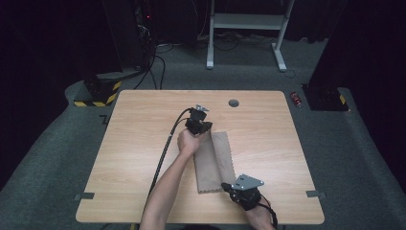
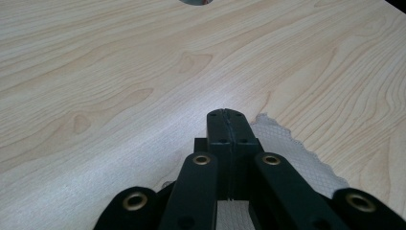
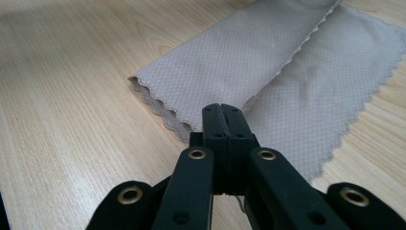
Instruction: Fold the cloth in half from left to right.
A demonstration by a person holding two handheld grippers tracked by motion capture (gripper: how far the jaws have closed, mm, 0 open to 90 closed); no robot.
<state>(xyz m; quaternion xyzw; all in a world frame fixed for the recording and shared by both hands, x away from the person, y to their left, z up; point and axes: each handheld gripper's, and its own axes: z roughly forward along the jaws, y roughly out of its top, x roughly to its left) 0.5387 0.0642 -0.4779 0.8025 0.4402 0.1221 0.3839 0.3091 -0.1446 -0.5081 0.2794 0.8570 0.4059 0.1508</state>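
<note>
A beige cloth [image 1: 215, 163] with scalloped edges lies partly folded lengthwise on the wooden table [image 1: 139, 139]. My left gripper [image 1: 206, 128] is at the cloth's far end. Its jaws are pressed together at the cloth's edge [image 2: 297, 153], which comes out to the right of my left gripper [image 2: 225, 115]. My right gripper [image 1: 225, 186] is at the near end. In the right gripper view my right gripper [image 3: 222, 109] has its jaws closed on the corner of the cloth's upper layer [image 3: 249, 57], which lies over the lower layer.
A round grey cable grommet [image 1: 233, 102] sits in the table near its far edge, also seen as the grommet [image 2: 194, 1] ahead of the left gripper. Bare wood lies left and right of the cloth. A desk frame [image 1: 246, 28] and dark equipment stand on the floor beyond.
</note>
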